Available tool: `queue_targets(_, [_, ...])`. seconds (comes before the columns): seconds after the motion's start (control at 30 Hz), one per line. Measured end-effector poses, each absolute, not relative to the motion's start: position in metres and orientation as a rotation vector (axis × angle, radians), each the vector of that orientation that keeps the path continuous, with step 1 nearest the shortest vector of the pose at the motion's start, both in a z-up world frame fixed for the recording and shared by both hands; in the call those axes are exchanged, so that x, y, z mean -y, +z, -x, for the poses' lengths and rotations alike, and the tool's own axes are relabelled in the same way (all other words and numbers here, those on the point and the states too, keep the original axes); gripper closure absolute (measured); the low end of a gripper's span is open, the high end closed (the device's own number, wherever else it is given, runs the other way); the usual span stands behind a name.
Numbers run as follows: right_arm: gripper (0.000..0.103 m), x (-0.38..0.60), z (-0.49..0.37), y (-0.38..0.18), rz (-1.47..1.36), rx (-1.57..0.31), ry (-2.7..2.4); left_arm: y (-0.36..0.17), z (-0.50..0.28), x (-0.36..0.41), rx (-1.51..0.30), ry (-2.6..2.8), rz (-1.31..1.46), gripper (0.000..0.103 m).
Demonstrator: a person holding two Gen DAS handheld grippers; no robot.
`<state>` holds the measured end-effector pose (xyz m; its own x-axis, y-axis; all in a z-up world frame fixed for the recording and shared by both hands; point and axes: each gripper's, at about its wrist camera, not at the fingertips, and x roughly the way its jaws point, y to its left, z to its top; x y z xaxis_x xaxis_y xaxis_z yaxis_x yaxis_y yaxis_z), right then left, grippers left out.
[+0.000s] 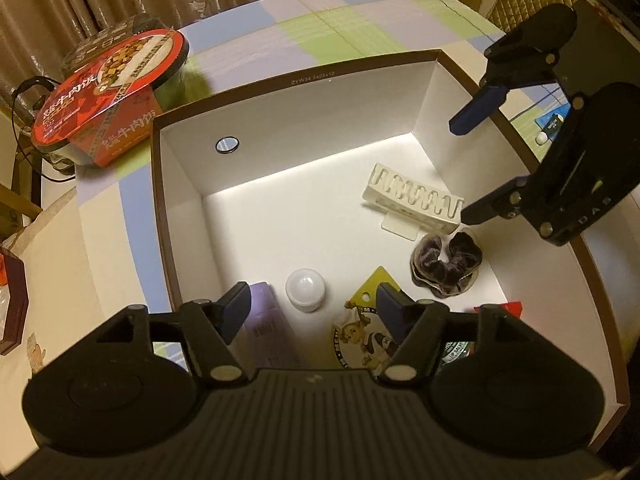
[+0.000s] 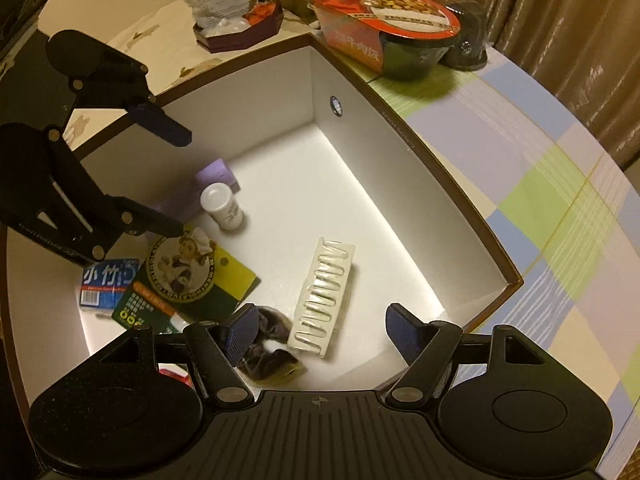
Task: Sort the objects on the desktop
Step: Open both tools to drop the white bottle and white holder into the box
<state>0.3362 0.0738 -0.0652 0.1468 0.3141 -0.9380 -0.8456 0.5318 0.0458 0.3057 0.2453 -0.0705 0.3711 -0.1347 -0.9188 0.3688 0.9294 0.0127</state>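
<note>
Fingers of the left gripper (image 1: 312,312) stand wide apart, holding nothing, above a white cardboard box (image 1: 304,92). Inside lie a ridged white plastic tray (image 1: 412,200), a fuzzy dark scrunchie (image 1: 446,266) and a round white jar (image 1: 306,289).

From the right wrist, the right gripper (image 2: 322,330) gapes too, empty. Its finger hides part of the scrunchie (image 2: 268,350).

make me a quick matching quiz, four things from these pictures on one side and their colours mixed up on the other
Things:
1. scrunchie
2. small bottle
3. flat box beside the bottle
4. food bowl lid

Colours:
A. red
B. white
C. dark purple
D. pale lilac

Pairs: 1-C, 2-B, 3-D, 4-A
</note>
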Motion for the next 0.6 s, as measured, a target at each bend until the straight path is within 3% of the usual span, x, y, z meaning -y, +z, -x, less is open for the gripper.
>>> queue_targets(0.07, [0.026,-0.073,-0.332,-0.064,0.589,-1.123,0.901,-0.069,-0.305,-0.245,-1.150,-0.317,-0.223,0.036])
queue_targets(0.1, [0.014,-0.072,-0.330,-0.062,0.593,-1.116,0.899,-0.067,-0.304,-0.245,-1.150,-0.314,-0.221,0.035])
queue_targets(0.13, [0.011,-0.071,-0.327,-0.060,0.596,-1.099,0.906,-0.065,-0.302,-0.244,-1.147,-0.310,-0.221,0.035])
queue_targets(0.6, [0.011,-0.060,-0.293,-0.039,0.605,-1.044,0.893,-0.041,-0.270,-0.228,-1.113,-0.265,-0.249,0.024])
